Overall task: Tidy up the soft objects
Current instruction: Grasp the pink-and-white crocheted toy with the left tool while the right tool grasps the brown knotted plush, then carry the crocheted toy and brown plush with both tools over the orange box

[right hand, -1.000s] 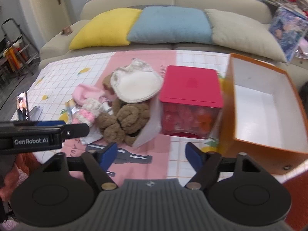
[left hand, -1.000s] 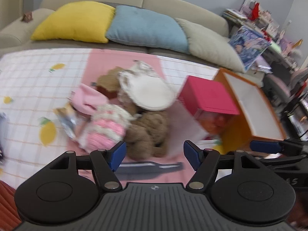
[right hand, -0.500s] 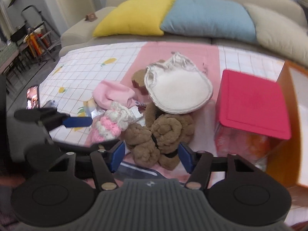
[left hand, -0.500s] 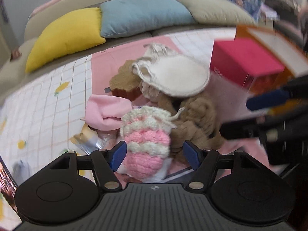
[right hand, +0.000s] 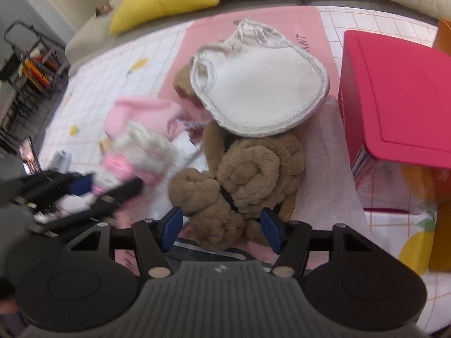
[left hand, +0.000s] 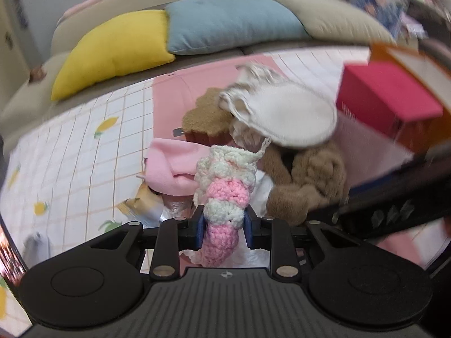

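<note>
Soft stuff is all heaped on the pink mat point(right hand: 180, 56) by the red box point(right hand: 394, 95), presumably for sorting. Right gripper point(right hand: 222, 228) straddles the brown plush point(right hand: 242, 174), fingers open. Left gripper point(left hand: 222, 226) just closed on the crochet piece point(left hand: 225, 191).

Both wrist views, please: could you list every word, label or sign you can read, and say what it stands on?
No text can be read in either view.
Pink-lidded plastic storage box: print on its side, too blurred to read.
Pink panel of the checked play mat: small dark writing, too small to read.
</note>
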Tool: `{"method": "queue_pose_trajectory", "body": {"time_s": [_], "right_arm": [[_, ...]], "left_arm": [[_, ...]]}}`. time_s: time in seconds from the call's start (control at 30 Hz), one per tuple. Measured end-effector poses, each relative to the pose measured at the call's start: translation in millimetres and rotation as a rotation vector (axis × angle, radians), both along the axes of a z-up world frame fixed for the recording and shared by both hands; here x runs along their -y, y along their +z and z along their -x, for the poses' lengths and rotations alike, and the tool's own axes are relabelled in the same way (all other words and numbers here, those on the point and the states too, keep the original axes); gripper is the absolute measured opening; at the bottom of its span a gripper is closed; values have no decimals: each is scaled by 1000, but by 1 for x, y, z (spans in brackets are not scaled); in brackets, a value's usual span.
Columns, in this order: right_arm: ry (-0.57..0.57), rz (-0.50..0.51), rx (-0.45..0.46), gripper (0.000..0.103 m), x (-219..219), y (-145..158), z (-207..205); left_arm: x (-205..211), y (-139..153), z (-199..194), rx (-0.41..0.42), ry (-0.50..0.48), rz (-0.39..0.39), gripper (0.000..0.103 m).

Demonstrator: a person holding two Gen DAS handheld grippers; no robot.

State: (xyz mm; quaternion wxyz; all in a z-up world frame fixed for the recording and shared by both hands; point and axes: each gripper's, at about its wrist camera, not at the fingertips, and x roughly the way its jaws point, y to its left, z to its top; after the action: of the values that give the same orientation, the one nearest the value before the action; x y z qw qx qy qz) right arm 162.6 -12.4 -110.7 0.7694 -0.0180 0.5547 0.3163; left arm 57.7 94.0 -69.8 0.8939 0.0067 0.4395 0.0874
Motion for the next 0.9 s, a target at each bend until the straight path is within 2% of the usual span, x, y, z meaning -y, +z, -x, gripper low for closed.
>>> {"method": "queue_pose_trajectory", "body": {"time_s": [0.13,0.23,0.37,0.4,0.47,0.57,0.7,0.9], "right_arm": [[18,2,-47,61,-6,-13,-2],[25,16,-45,60,-13,-22,-3],[30,30,-46,32,-19,-24,-5],[27,26,-45,31,-17,-23,-4],[35,30,-17,25,-16,-16,-2],[49,25,23,22,-14,0,3],[74,15,64,20,-4,26,10],[121,-76,129,20,18,64,28]], "left_arm": [[-11,14,0,68,39,113,30],[-11,15,-5,76,36,146,30],[-10,14,-5,68,39,165,30],[-9,14,-4,69,41,169,30],[-8,16,-1,76,47,171,30],[-8,22,1,94,61,187,30],[-10,35,4,128,75,212,30],[-8,53,6,158,81,242,30]]}}
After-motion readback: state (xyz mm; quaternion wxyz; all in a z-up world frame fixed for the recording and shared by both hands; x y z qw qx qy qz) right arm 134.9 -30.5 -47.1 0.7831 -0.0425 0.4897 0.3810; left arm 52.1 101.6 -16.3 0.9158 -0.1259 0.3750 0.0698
